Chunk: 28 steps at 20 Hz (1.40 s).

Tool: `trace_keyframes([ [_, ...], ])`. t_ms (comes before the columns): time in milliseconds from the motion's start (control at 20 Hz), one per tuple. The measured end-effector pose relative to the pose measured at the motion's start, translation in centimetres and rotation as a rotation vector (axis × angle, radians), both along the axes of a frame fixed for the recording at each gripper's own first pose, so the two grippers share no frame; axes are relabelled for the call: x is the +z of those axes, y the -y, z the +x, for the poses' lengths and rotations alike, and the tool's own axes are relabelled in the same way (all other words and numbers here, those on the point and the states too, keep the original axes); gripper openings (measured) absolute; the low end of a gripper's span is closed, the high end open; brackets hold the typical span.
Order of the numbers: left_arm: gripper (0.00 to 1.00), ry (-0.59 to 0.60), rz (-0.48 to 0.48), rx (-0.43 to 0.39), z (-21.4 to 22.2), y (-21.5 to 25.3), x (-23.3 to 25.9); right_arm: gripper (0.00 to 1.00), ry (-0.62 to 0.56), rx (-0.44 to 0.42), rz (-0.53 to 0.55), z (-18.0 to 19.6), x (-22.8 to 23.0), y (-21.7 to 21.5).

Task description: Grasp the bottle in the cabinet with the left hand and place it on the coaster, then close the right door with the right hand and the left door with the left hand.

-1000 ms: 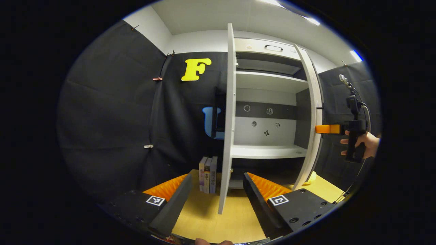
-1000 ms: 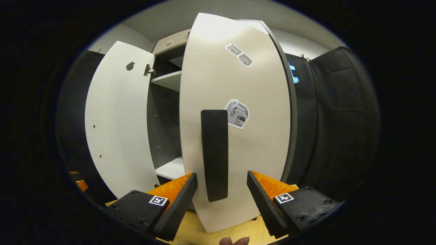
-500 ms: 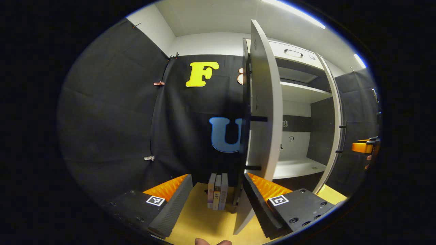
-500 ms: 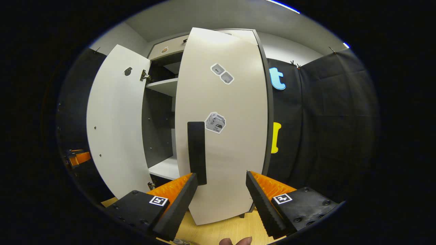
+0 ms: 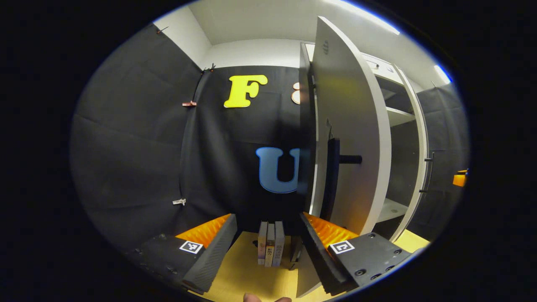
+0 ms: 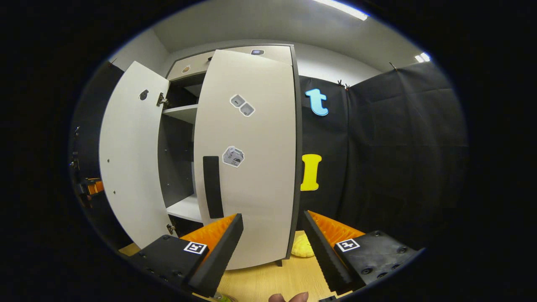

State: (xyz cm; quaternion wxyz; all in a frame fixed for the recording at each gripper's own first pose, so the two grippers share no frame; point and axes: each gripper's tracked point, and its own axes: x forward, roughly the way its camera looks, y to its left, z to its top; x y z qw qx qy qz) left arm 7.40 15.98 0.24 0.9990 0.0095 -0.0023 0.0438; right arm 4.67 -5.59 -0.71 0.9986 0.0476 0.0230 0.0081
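Though aimed toward the cabinet [image 5: 379,65], grips nothing with the left gripper [image 5: 268,235]: fingers spread apart, only air between. Past those fingers, by the cabinet's left flank, three books [image 5: 270,249] upright on the worktop [image 5: 241,272]. Just right of the books, the left door [image 5: 356,138] swung out from the cabinet and viewed nearly edge-on, with a black handle [image 5: 333,180] on its outer face. That gripper's right-hand finger overlapping the door's lower corner; impossible to tell whether touching. Beyond, across the cabinet's opening, the right door [image 5: 419,138], with a white shelf [image 5: 392,207] visible in the gap between the two doors.

From the right gripper view: right gripper [image 6: 272,239] likewise with fingers parted, clasping nothing, held just off the cabinet front. Right door drawn across the cabinet's right half, stickers [image 6: 233,156] and a dark bar handle [image 6: 212,186] on its face; fully shut or not, cannot tell. Left door standing wide open off the cabinet's left side, dark interior and shelf showing between. Low by the cabinet's right foot, a small yellow object [image 6: 303,246] on the worktop.
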Motion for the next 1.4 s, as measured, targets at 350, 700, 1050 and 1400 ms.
trace_keyframes([
  [350, 0.93, 0.001, -0.012, -0.1, 0.0, 6.1, 0.0, 0.95, -0.01, -0.021, 0.007, -1.3, -0.7, 1.9],
  [700, 0.93, -0.005, -0.02, -0.15, 0.6, 10.6, -0.3, 0.95, -0.041, -0.027, 0.014, -2.8, -1.9, 4.1],
  [1050, 0.9, -0.004, -0.026, -0.255, 3.3, 16.9, -0.2, 0.95, -0.061, -0.072, 0.015, -4.7, -2.7, 7.4],
  [1400, 0.95, 0.049, -0.002, -0.289, 6.3, 22.1, -0.2, 0.96, -0.072, -0.115, 0.006, -6.7, -2.9, 10.1],
])
